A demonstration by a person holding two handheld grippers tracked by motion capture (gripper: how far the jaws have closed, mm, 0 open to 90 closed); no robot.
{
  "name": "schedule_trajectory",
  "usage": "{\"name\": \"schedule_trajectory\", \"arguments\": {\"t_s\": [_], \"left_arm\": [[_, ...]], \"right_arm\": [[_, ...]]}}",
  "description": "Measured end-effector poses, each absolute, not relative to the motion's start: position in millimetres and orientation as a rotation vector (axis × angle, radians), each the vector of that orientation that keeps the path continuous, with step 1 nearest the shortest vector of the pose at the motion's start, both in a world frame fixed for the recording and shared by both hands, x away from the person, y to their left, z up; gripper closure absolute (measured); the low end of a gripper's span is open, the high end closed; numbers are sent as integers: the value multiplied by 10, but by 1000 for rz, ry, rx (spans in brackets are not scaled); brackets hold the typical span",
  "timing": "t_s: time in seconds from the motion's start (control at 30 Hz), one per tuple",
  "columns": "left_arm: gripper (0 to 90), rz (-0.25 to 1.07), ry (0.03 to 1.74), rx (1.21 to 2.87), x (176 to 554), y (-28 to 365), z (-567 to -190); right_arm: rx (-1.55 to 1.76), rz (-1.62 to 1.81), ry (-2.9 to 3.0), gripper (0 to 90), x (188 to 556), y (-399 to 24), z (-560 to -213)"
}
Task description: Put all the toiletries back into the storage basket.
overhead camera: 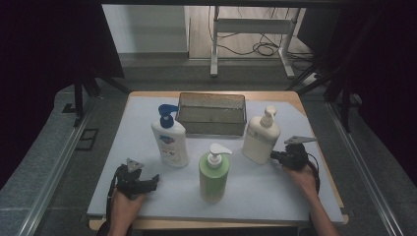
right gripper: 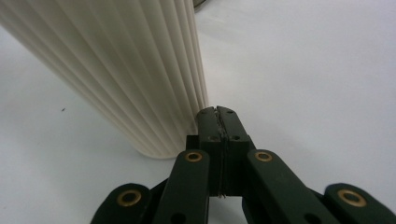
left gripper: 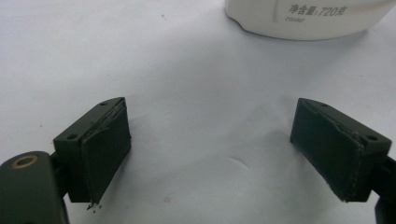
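Right gripper (right gripper: pixel 219 112) fingers pressed together, tip against ribbed cream pump bottle (overhead camera: pixel 261 136), I judge to nudge it | left gripper (left gripper: pixel 212 149) fingers apart, resting on desk (overhead camera: pixel 275 191).

Left hand-held gripper (left gripper: pixel 210 154): two black jaws rise from the lower left and lower right of the frame, standing wide apart, nothing between them.
Pads (left gripper: pixel 105 158): dark, flat, worn and frayed at the edges.
Desk (left gripper: pixel 196 84): white sheet across the frame, small specks and a faint crease near lower centre.
White bottle (left gripper: pixel 308 18): base at the upper right, upright on the sheet, printed with small text; well apart from both jaws.
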State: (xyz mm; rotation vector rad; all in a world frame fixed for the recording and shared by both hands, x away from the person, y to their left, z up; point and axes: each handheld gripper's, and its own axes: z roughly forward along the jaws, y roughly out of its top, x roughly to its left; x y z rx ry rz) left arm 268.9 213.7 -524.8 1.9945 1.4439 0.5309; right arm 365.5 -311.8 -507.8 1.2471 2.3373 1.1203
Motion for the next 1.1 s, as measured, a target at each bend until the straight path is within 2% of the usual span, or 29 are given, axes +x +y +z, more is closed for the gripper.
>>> {"name": "schedule_trajectory", "arguments": {"t_s": [0.67, 1.03, 1.1], "left_arm": [[116, 531, 1444, 1994, 2689, 2137, -5248], [116, 532, 1444, 1994, 2688, 2136, -5249], [116, 532, 1444, 1994, 2688, 2136, -5249]], "right_arm": [[1179, 1091, 2389, 874, 3489, -2973, -5066], [1184, 1095, 2386, 778, 3352, -3051, -5018], [1187, 1104, 2388, 712, 3309, -3060, -4997]]}}
